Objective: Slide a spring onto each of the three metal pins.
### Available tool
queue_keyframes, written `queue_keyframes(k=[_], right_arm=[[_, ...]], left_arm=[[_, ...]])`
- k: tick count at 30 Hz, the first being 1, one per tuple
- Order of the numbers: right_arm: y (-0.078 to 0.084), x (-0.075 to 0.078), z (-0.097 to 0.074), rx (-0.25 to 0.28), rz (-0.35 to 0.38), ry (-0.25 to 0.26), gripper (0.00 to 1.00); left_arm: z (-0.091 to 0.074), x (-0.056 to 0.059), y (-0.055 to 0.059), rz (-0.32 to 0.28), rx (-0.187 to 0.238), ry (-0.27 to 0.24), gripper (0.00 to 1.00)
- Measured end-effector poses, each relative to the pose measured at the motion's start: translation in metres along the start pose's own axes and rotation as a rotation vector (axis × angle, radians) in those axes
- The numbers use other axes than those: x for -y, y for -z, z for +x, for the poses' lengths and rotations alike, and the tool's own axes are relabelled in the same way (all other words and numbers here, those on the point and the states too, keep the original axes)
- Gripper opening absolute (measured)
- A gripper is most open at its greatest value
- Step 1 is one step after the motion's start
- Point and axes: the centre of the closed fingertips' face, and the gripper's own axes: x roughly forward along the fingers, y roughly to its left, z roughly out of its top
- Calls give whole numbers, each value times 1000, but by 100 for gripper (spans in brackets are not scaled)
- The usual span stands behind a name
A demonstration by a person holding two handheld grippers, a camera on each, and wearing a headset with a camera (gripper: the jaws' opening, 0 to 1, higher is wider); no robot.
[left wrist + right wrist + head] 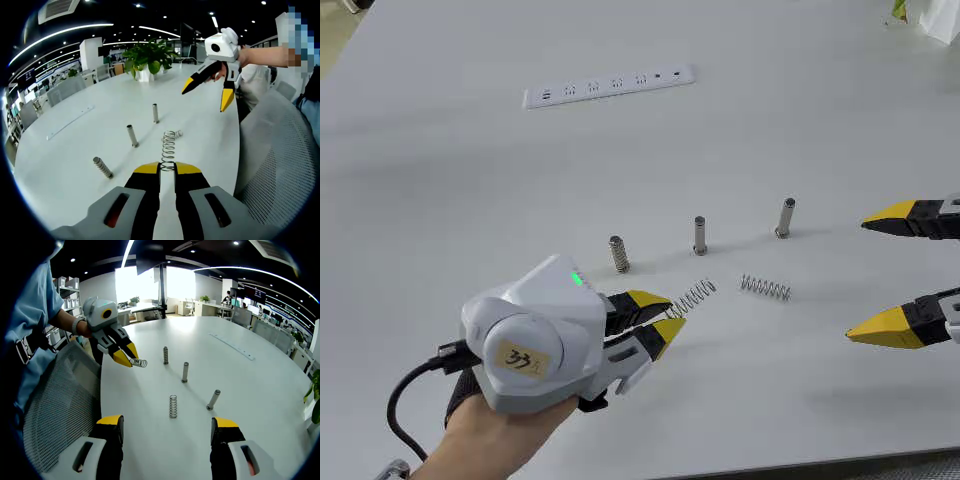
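A hand (495, 440) holds the left gripper (673, 311) at the near left of the table (440, 200). Its jaws are pressed together on one end of the held spring (692, 297). This spring sticks out roughly level from the jaw tips. Its long axis is in line with the jaws, and its free end is aimed towards the middle pin (700, 235). The left pin (616, 241) stands upright with a second spring (620, 258) coiled around it, axis vertical. A loose spring (765, 287) lies flat on the table, its long axis running left to right in the head view. It sits nearer the person than the gap between the middle pin and the right pin (786, 217). Both those pins stand upright and bare. At far right the right gripper (860, 279) hangs above the table with its jaws spread wide.
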Motion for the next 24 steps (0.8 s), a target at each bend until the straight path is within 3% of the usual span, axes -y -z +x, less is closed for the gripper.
queue_keyframes(k=[3,9,17,24], right_arm=[[-6,-4,3,-7,-14,-32,62],[-26,-12,12,14,-43,-88,58],[-45,-32,31,-17,-146,-196,49],[-58,-49,43,-32,-195,-279,37]], left_arm=[[-2,3,-2,-1,10,11,7],[-6,9,-5,1,28,24,7],[-7,19,-7,6,43,50,7],[-7,23,-9,14,51,63,7]])
